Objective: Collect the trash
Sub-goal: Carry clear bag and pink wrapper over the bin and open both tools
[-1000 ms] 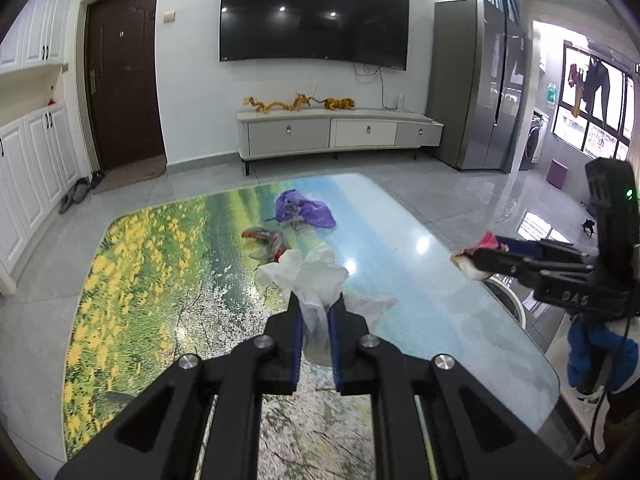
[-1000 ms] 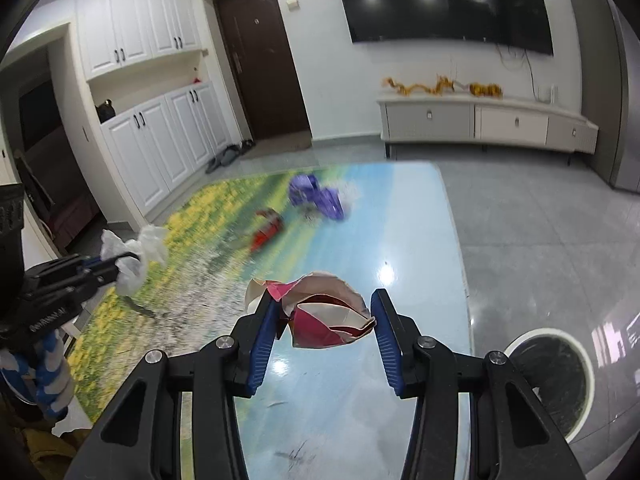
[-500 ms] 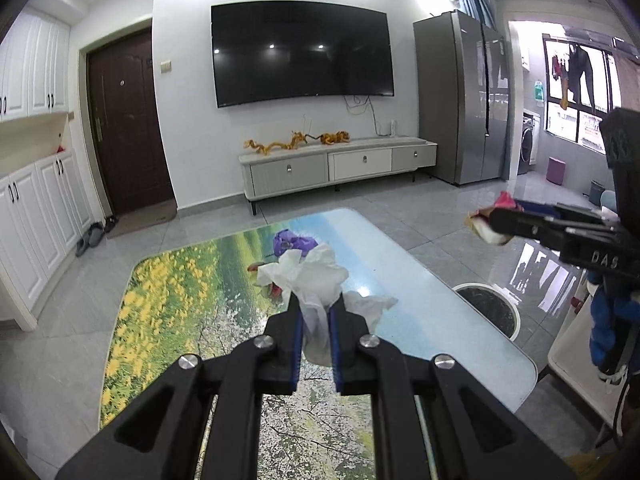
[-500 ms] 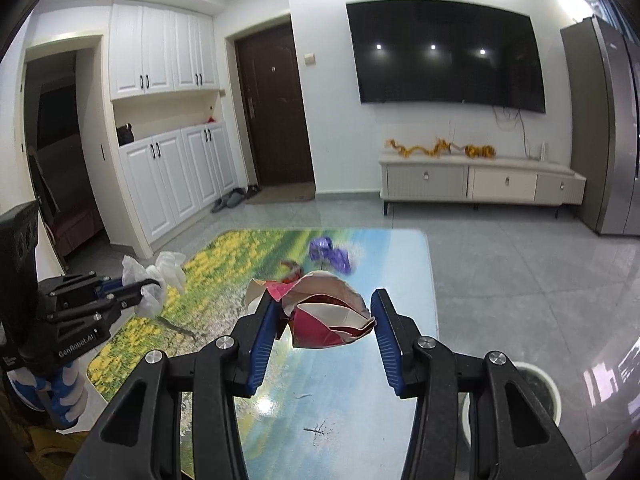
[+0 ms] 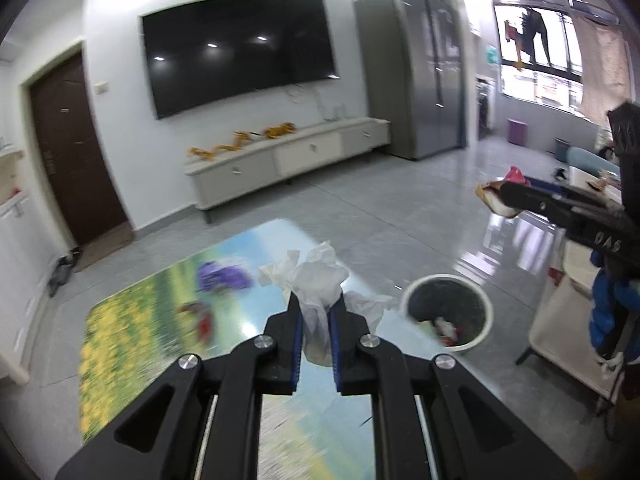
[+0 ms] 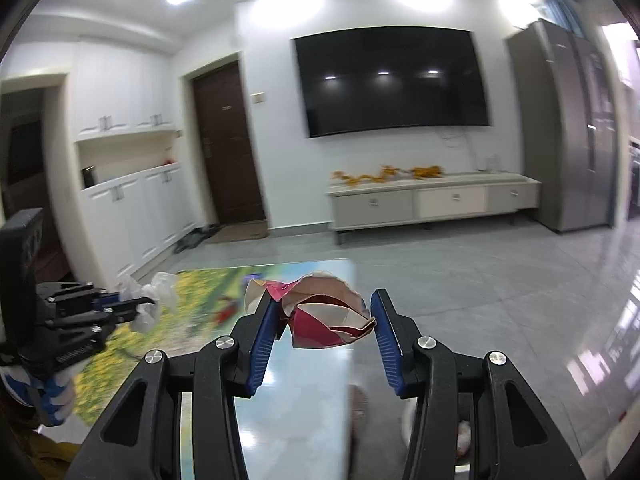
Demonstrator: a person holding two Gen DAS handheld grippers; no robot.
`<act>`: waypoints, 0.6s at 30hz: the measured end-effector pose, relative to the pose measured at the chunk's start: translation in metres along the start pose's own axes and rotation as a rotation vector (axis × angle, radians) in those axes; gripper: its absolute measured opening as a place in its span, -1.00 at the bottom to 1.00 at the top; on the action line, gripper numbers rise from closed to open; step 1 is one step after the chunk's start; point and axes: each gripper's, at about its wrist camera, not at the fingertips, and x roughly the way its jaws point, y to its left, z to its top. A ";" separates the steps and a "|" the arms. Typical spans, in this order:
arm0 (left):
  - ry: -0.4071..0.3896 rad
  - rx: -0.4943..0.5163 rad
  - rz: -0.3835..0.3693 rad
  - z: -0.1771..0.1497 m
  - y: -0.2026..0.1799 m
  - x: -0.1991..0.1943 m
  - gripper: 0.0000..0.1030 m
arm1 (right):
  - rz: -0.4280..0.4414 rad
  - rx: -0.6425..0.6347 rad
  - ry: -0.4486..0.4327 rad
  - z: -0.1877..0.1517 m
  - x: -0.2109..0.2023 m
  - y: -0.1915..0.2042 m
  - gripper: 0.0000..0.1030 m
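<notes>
At the bottom centre of the left wrist view, my left gripper [image 5: 316, 320] was clenched on a crumpled white tissue [image 5: 318, 280], its blue pads pinching the wad from both sides. Beyond it lay the glass-topped table printed with a yellow flower meadow [image 5: 120, 328], carrying a purple plastic scrap [image 5: 224, 276] and a red scrap [image 5: 200, 314], both blurred. Lower right of the tissue stood a round white waste bin with a black liner [image 5: 448, 312] on the grey floor tiles, with some rubbish already inside. My right gripper [image 6: 324, 312] held a crushed red-and-white paper carton [image 6: 324, 320] between its blue pads, low in the middle of the right wrist view, above the table's right edge. In the left wrist view that carton showed at the right edge of frame, well above the bin.
</notes>
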 end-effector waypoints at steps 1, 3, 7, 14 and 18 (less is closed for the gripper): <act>0.012 0.008 -0.026 0.007 -0.007 0.011 -0.75 | -0.025 0.016 0.006 -0.002 0.003 -0.013 -0.10; 0.044 0.028 -0.091 0.023 -0.026 0.039 -0.74 | -0.087 0.045 0.025 -0.010 0.010 -0.044 -0.10; 0.103 0.076 -0.205 0.047 -0.072 0.099 -0.74 | -0.174 0.106 0.077 -0.029 0.029 -0.098 -0.10; 0.229 0.072 -0.375 0.064 -0.138 0.199 -0.73 | -0.273 0.191 0.212 -0.070 0.080 -0.170 -0.09; 0.286 0.040 -0.450 0.064 -0.158 0.241 -0.34 | -0.292 0.213 0.285 -0.091 0.112 -0.192 -0.06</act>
